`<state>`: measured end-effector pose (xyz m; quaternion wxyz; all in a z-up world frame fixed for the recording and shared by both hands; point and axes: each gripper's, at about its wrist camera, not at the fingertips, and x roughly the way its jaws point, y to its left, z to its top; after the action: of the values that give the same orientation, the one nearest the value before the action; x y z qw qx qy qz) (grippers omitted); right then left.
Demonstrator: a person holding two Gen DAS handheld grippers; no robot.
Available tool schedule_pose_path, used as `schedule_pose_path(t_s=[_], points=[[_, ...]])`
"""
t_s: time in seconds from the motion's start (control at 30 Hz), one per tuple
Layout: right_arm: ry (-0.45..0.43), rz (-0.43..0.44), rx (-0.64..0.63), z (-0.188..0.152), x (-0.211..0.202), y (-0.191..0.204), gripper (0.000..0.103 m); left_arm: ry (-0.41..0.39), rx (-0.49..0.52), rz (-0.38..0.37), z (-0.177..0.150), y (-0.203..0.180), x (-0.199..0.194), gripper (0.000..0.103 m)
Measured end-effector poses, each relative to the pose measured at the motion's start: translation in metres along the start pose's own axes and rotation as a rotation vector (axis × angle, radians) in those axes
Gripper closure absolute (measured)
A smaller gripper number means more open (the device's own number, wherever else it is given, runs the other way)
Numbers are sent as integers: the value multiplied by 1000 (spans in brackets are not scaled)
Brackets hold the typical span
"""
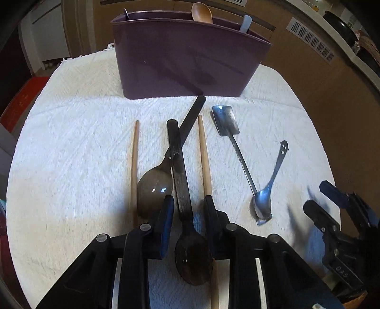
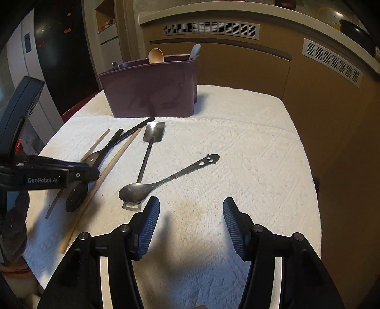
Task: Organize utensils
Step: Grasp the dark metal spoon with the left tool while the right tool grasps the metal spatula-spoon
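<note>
Left wrist: left claw [image 1: 187, 209] straddles dark spoon [image 1: 184, 202], seemingly ungripped.

The left gripper [image 1: 188, 209] points steeply down, its jaws narrow with a gap either side of what lies between. The right gripper [image 2: 191, 211] tilts down, jaws half open, empty.

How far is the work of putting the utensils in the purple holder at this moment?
Early. Done: the purple holder already has a wooden spoon and two more handles. In hand: the left gripper straddles a dark spoon, jaws narrow, no grip evident. The right gripper is open and empty. Left on the cloth: another dark spoon, two chopsticks, the metal spatula and the steel spoon.
</note>
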<state>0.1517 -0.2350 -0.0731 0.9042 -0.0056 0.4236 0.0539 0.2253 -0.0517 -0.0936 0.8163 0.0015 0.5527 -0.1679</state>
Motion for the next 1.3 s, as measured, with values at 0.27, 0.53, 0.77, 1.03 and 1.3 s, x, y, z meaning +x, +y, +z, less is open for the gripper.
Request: schedule_pose_path(t_s=[0.27,0.53,0.77,1.03,1.3], points=[[4,-1,17,-3,2,-7,46,7,67,73,19,-10,14,80],[17,-2,1,2,6,0,46,-97,75,59,1,0,-14,93],[49,38,-33,35,24,16,46,-178,15,25,-17,29,-54,93],[92,84,3,94,81,45,46,-209,-86,11,-22,62,-62,93],[131,14,-12,101,120,65,46,-209,-122,-26,-28,76,-58,93]])
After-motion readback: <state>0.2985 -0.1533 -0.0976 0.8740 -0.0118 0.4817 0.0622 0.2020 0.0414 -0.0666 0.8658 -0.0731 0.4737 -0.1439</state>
